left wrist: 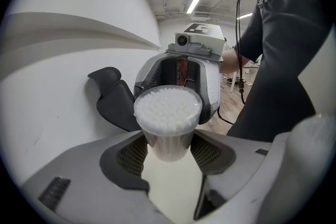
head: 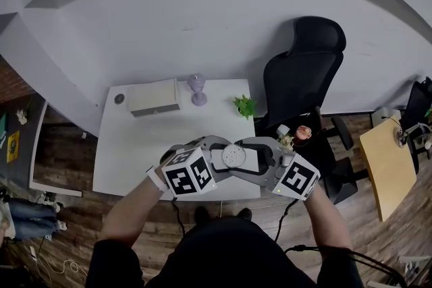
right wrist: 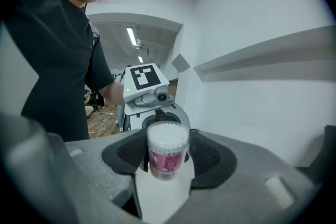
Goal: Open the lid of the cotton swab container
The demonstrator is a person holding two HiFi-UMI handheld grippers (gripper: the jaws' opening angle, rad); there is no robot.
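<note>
A white table [head: 135, 145] stood against the pale wall, with a black office chair [head: 304, 77] pushed up at its far right corner. Toward the back of the table lay a long beige box [head: 154, 96]. Just right of it stood a small purple vase [head: 197, 88], and near that a little green plant [head: 245, 105] sat by the right edge.

The person stood at the near edge with both arms forward, the two tools meeting nose to nose above that edge. The left gripper [left wrist: 169, 149] was clamped on the lower body of the cotton swab container [head: 233, 156], a ribbed pad pressed to each side. The right gripper [right wrist: 167, 157] came in from the opposite side and was closed on the same container, its pads against the walls above the pink label.

The container was held upright between them, clear of the table. The white swab tips showed packed together at its round top, where the clear lid seemed to sit in place.
</note>
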